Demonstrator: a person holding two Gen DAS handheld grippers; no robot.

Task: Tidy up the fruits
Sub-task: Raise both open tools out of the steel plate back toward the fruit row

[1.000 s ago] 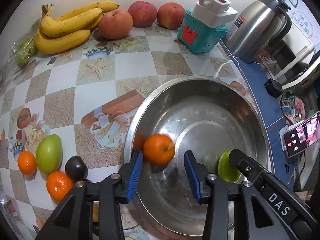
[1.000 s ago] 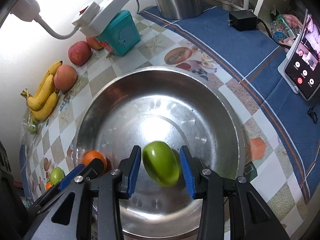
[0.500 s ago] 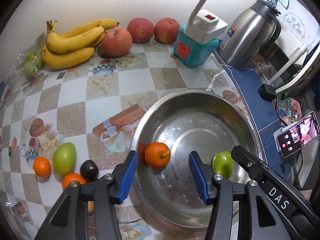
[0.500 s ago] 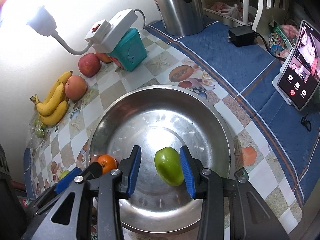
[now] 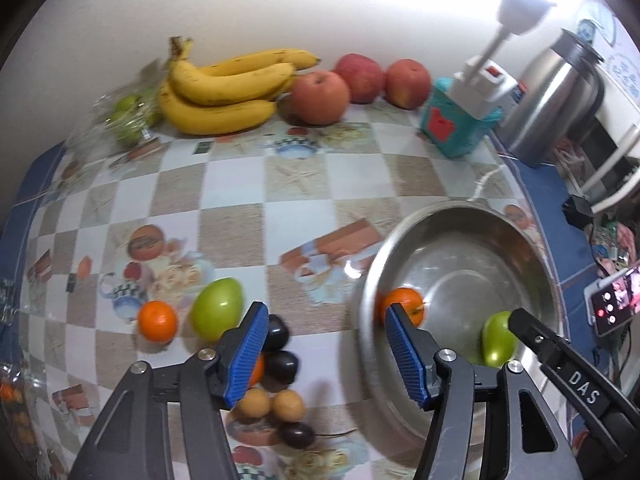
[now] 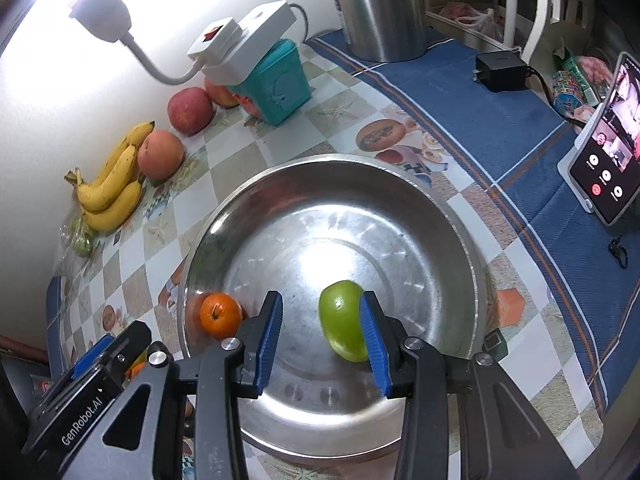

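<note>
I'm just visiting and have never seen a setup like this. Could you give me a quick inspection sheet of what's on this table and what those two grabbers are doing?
Surface: checkered tablecloth.
Job's things: steel bowl holds an orange and a green fruit; bananas, apples and small fruits lie outside.
Clutter: teal box, steel kettle, phone.
Grippers: left gripper opening, nothing between its pads; right gripper open above the green fruit.
Cables: charger with cord.
Surroundings: white wall, lamp.

Two fruits [image 6: 221, 316] in the bowl [image 6: 460, 240], bananas [image 5: 224, 92] behind, against the wall.
</note>
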